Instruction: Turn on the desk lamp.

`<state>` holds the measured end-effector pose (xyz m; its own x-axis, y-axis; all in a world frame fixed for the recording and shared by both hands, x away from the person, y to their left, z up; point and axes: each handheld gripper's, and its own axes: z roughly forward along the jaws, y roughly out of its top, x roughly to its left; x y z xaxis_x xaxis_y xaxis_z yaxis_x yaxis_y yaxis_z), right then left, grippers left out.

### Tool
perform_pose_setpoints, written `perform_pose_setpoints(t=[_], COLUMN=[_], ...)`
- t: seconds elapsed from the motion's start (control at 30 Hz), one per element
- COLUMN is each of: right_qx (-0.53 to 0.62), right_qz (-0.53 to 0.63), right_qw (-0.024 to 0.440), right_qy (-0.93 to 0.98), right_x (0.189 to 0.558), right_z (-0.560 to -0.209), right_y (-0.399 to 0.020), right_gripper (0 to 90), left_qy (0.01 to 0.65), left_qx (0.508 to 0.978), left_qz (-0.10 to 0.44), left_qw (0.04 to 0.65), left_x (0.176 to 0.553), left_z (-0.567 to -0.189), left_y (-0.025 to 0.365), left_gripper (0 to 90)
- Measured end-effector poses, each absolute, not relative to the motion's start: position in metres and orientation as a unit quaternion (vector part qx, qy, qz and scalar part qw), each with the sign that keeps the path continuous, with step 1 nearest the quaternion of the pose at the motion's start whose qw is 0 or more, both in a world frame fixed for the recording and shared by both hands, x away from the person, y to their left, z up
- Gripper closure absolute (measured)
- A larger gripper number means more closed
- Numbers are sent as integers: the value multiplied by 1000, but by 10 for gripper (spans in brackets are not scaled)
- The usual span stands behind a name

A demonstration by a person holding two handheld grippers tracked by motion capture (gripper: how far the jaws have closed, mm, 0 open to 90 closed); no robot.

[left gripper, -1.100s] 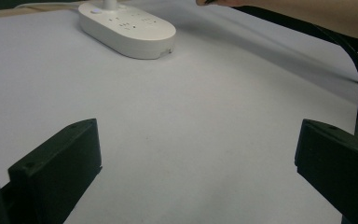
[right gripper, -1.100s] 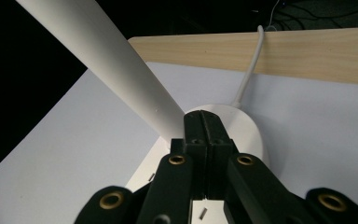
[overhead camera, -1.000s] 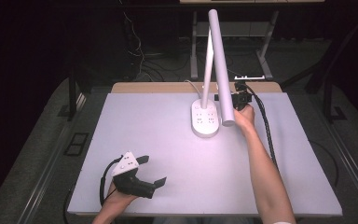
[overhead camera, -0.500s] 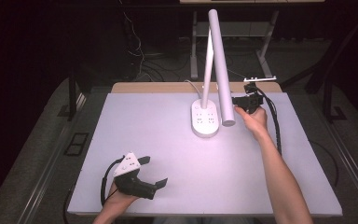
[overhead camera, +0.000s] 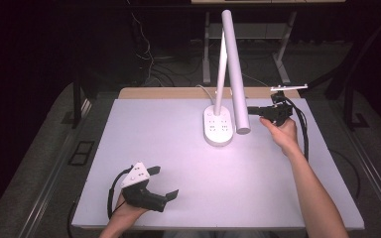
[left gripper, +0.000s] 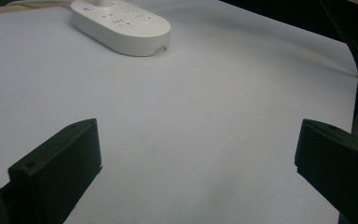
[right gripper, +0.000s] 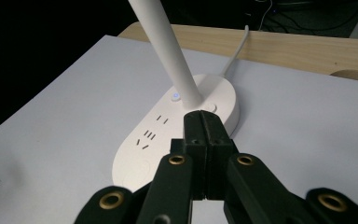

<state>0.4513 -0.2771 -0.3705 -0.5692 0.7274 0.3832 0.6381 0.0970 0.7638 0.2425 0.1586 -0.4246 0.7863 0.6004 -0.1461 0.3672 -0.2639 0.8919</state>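
Observation:
A white desk lamp stands at the back middle of the white sheet: its oval base (overhead camera: 218, 128) has socket slots, and a long tube head (overhead camera: 235, 74) slants down toward me. My right gripper (overhead camera: 253, 110) is shut with nothing between its jaws and hovers just right of the tube's lower end, pointing left at it. In the right gripper view the closed jaws (right gripper: 204, 126) hang over the base (right gripper: 144, 149), below the lamp stem (right gripper: 165, 46). My left gripper (overhead camera: 162, 182) rests open near the front left edge; in its own view the gripper (left gripper: 198, 154) faces the far base (left gripper: 121, 25).
The white sheet (overhead camera: 178, 148) covers a wooden table whose back edge (overhead camera: 168, 92) shows. The lamp's white cord (overhead camera: 202, 89) runs off the back. A black cable (overhead camera: 305, 134) trails from the right gripper. Dark floor and table legs lie beyond.
My right hand has drawn its shut gripper rightward, from behind the lamp's tube head to clear of its lower end. The left gripper has stayed in place.

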Motion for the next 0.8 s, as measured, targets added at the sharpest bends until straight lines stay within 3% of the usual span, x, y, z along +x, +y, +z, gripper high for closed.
perform_pose_setpoints(t=[0.17,0.27,0.53,0.8], right_qx=[456,455,458,452], right_qz=[488,487,491,481], right_qw=[48,59,81,66], right_qy=[742,744,737,748], right_x=[437,427,401,377], right_z=[-367,-364,-354,-348], right_y=[-284,-286,-294,-294], right_gripper=[875,697,337,0], left_qy=[307,308,307,305], left_qx=[787,787,788,789], left_qz=[111,111,111,109], left_qw=[523,523,521,521], left_x=[243,242,242,242], left_z=[-425,-425,-425,-425], left_y=[159,158,158,157], left_gripper=[0,0,0,0])
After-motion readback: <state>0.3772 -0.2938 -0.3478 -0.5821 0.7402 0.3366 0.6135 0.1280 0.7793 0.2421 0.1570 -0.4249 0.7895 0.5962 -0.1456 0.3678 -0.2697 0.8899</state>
